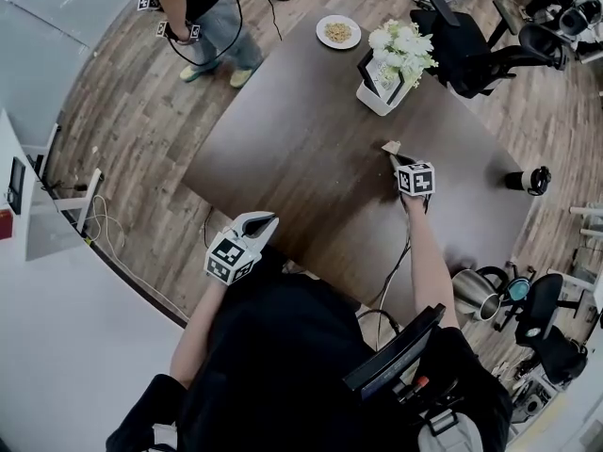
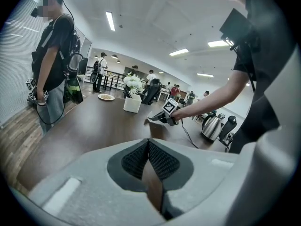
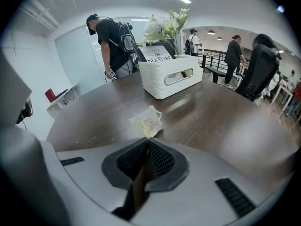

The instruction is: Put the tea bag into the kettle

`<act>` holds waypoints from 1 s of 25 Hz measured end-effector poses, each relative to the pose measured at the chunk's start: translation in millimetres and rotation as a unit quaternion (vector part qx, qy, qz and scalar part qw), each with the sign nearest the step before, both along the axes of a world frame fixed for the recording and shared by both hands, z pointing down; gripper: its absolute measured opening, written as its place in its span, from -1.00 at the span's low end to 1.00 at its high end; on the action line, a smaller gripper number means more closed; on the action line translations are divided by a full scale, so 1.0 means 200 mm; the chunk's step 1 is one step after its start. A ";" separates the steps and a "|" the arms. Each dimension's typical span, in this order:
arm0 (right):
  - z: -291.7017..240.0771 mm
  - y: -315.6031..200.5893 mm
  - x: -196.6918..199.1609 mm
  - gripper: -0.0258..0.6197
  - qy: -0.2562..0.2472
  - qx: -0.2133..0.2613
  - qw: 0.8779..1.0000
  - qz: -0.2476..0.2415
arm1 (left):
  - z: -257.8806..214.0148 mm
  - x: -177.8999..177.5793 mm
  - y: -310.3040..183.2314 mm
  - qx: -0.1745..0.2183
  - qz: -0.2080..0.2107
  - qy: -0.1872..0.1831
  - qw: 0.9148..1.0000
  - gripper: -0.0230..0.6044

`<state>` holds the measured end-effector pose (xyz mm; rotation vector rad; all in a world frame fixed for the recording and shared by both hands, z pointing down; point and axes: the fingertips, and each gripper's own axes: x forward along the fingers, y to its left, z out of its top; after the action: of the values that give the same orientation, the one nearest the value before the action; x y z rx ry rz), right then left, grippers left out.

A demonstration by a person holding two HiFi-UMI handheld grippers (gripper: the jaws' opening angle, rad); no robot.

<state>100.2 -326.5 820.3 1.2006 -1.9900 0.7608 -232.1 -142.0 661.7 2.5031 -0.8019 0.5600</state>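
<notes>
The tea bag (image 3: 146,121), a small pale sachet, lies on the dark wooden table (image 1: 301,149) with one corner pinched in my right gripper (image 3: 146,138), which is shut on it. In the head view the tea bag (image 1: 391,146) shows just past the right gripper (image 1: 396,158), in front of the white flower box. The steel kettle (image 1: 474,293) with its black handle stands by the table's near right edge, behind my right arm. My left gripper (image 1: 261,222) hovers at the table's near left edge, shut with nothing between its pads.
A white planter box with white flowers (image 1: 391,69) stands just beyond the tea bag. A plate of food (image 1: 338,31) sits at the far edge. A black cup (image 1: 528,180) is at the right corner. A person (image 1: 203,12) stands beyond the table, with office chairs (image 1: 485,55) around.
</notes>
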 end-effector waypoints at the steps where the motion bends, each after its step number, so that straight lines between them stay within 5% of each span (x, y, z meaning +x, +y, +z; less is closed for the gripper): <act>1: -0.02 0.01 -0.01 -0.88 -0.009 0.003 1.000 0.004 | 0.00 0.01 0.00 0.001 0.001 0.001 1.000 -0.91; 14: -0.31 0.20 -0.18 -0.88 -0.110 0.044 0.991 0.058 | -0.07 0.08 -0.04 0.024 0.032 0.024 0.999 -0.91; 25: -0.75 0.39 -0.32 -0.88 -0.219 0.108 0.961 0.128 | -0.10 0.20 -0.08 0.037 0.078 0.047 0.995 -0.91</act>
<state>36.0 -249.0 670.7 1.5447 -2.3489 1.0311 -192.6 -158.5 642.1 2.6540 -0.6058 0.4678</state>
